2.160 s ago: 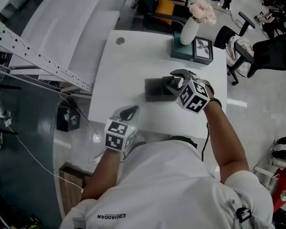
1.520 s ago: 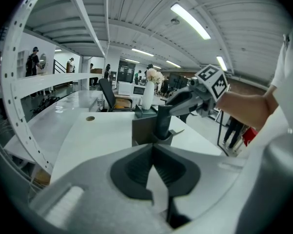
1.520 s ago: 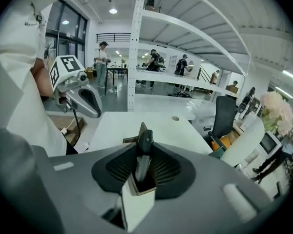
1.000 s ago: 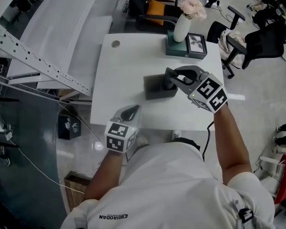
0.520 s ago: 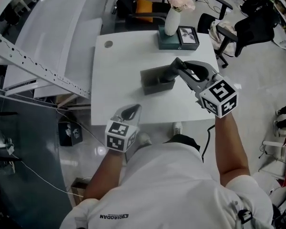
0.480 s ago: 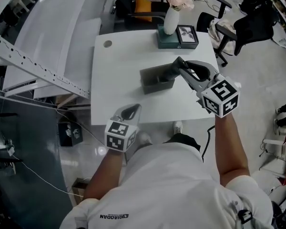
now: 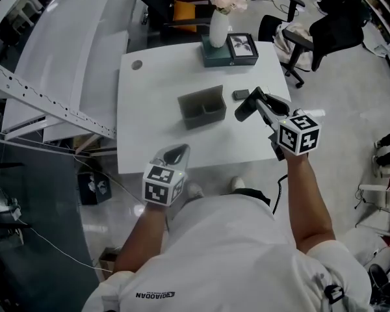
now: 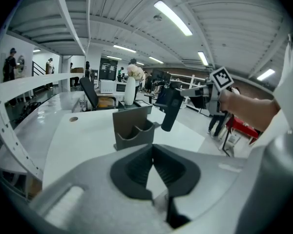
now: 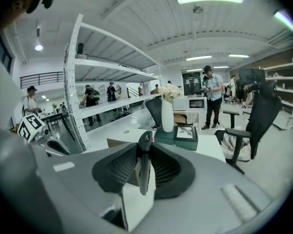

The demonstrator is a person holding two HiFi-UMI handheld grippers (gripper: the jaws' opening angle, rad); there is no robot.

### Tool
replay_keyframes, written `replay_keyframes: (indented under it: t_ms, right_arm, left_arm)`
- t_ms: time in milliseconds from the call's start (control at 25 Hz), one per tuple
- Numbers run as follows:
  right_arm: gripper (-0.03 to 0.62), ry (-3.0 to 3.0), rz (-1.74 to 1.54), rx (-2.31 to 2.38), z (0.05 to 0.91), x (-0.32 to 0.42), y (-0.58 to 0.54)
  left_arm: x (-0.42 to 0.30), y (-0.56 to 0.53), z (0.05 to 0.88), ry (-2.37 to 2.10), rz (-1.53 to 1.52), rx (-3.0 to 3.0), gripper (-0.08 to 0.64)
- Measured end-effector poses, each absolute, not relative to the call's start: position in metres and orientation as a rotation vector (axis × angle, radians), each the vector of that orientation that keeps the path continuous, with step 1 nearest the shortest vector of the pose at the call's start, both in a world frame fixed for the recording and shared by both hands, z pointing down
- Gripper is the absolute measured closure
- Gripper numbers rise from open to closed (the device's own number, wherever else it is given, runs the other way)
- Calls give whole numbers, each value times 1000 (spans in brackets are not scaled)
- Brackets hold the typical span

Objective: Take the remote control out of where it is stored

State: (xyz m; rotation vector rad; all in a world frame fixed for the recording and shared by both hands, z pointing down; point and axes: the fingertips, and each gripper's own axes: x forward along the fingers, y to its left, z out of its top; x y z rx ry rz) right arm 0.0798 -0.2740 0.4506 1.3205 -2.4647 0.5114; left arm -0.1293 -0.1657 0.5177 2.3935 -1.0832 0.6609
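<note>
Lifted clear of the grey holder [image 7: 201, 106], the remote control [image 7: 246, 108] hung over the white table [image 7: 149, 122], clamped in the right gripper [image 7: 255, 101]. Left gripper [image 7: 176, 153] closed, empty. Vase [image 7: 218, 28] at far edge.

A white vase of pink flowers [image 7: 218, 30] and framed picture [image 7: 242, 44] well beyond the right gripper [image 7: 259, 104], small dark block [image 7: 240, 95] just beside it

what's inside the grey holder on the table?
Nothing shows in either compartment of the grey holder; the head view looks down into both. The remote control is outside it, clamped in the right hand-held gripper. The floor along the holder's near wall is shadowed and can't be checked.
</note>
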Motion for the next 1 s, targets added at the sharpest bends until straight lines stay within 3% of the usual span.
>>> replay_keyframes:
  t_ms: [520, 1000]
  right_arm:
    - [497, -2482, 1482, 1652, 546, 176, -302]
    - [495, -2470, 1737, 1595, 594, 206, -305]
  left_arm:
    - [-75, -165, 524, -1100, 672, 2348, 557]
    - [-50, -170, 521, -1166, 632, 2293, 557]
